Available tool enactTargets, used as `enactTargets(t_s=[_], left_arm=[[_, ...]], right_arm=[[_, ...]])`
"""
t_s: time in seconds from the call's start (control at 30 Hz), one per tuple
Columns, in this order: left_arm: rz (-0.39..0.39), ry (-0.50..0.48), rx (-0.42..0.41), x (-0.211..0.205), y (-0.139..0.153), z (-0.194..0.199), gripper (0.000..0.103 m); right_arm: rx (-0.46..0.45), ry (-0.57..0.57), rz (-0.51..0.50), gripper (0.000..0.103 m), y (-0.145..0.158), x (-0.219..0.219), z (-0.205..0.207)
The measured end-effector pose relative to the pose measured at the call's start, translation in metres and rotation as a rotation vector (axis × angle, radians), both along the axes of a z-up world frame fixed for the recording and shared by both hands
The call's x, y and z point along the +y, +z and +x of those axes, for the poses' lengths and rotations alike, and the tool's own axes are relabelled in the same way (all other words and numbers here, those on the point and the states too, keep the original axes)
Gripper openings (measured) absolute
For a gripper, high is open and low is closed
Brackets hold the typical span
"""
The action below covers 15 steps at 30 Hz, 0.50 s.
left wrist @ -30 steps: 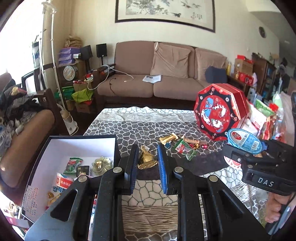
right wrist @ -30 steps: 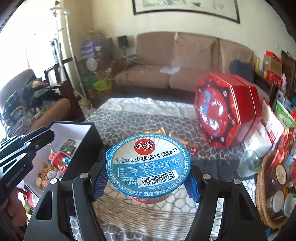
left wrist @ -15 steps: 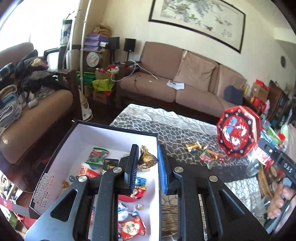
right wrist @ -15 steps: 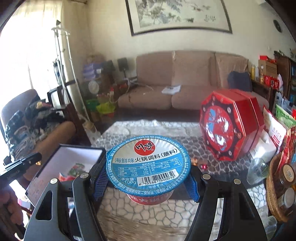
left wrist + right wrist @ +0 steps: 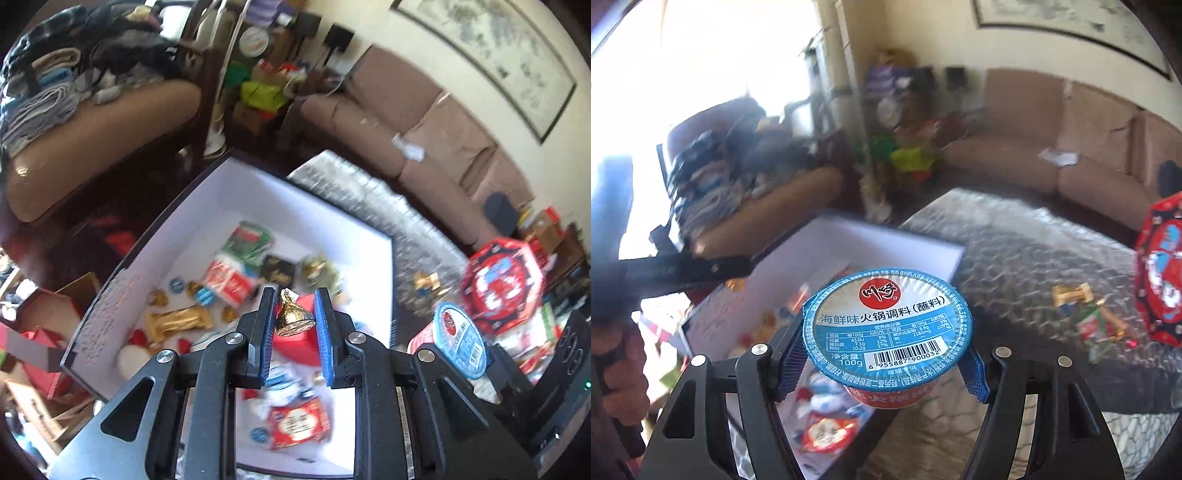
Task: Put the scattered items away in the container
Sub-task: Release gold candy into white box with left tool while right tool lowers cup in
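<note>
Foil glints between my left gripper (image 5: 294, 320) pads: a gold bell-shaped chocolate (image 5: 291, 314), clamped above the white-lined box (image 5: 207, 221) of crinkly wrappers. My right gripper (image 5: 882, 363) clasps a round sauce cup (image 5: 886, 332) at the box's edge, patterned tablecloth (image 5: 1015, 236) beyond.

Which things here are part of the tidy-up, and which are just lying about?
Job:
- gold candy in left tongs
- sauce cup in right tongs
- white box, snacks already inside
- loose sweets on the table

Lying about:
- red tin
- sofa
- clothes pile
</note>
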<state>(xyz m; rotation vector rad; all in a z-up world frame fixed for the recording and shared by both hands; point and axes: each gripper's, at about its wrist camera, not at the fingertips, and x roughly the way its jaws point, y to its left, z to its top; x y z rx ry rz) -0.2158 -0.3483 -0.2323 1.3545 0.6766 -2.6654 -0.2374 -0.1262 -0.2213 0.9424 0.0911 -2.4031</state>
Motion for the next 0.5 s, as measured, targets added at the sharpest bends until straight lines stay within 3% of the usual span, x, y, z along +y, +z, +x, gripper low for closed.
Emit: enactTargets(t_s=[0.1,0.23,0.37,0.43,0.5], left_arm=[[-0.031,0.011,-0.118,-0.007,-0.024,-0.002,0.02],[-0.062,0.01,-0.232,-0.012,-0.048,-0.001,0.02],[-0.082,0.005,-0.269,-0.013,-0.057,0.001,0.02],[-0.077,0.0,-0.262,-0.012,-0.055,0.001,0.02],[-0.078,0.002,-0.247,-0.011,-0.05,0.002,0.02]], right_arm=[[-0.128,0.102,0.033,0.071,-0.026,-0.027,0.0],[-0.367,0.187,0.073,0.071,-0.062,-0.05,-0.004],[-0.337,0.215,0.188,0.07,-0.067,-0.066,-0.001],[-0.361,0.197,0.167,0.07,-0.072,-0.071,-0.014],[-0.269,0.096,0.142,0.066,-0.069,-0.072,-0.037]])
